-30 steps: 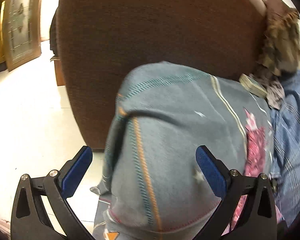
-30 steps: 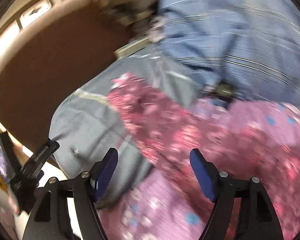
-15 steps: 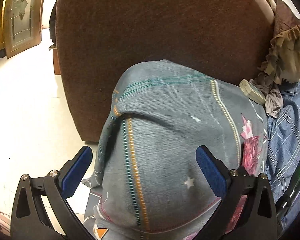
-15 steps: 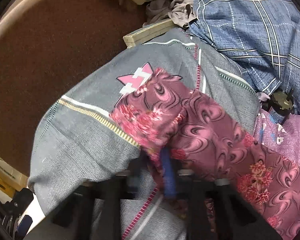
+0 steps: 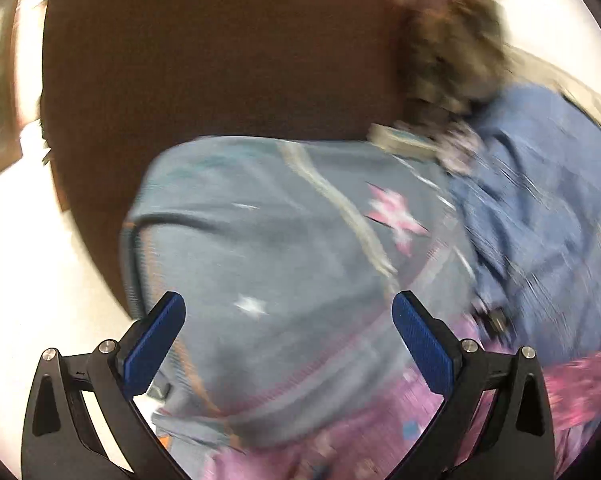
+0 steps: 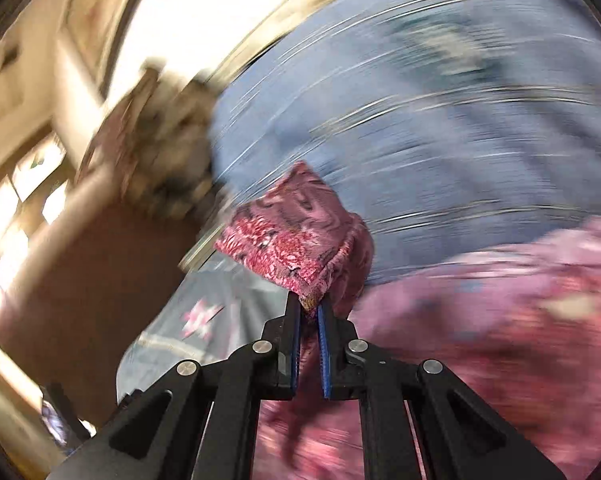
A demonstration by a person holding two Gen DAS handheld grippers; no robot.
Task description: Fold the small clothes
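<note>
My right gripper (image 6: 308,310) is shut on the edge of a dark pink floral garment (image 6: 296,236), which lifts up in a fold ahead of the fingers. The rest of that pink cloth (image 6: 500,320) trails to the right. Below it lies a grey cloth (image 6: 204,312) with a pink star patch. My left gripper (image 5: 288,332) is open above the same grey cloth (image 5: 284,248), its blue pads (image 5: 156,344) wide apart with nothing between them. The pink star patch (image 5: 396,216) shows bare in the left wrist view. Both views are blurred.
A brown padded headboard (image 5: 220,60) rises behind the grey cloth. A blue checked cover (image 5: 540,200) lies to the right, with a crumpled brownish cloth (image 5: 452,52) and a small flat box (image 5: 396,140) at the back. Pale floor (image 5: 28,280) is on the left.
My right gripper shut on the pink garment's edge and swung it up and away, uncovering the star patch on the grey cloth. My left gripper shifted over the grey cloth, still open.
</note>
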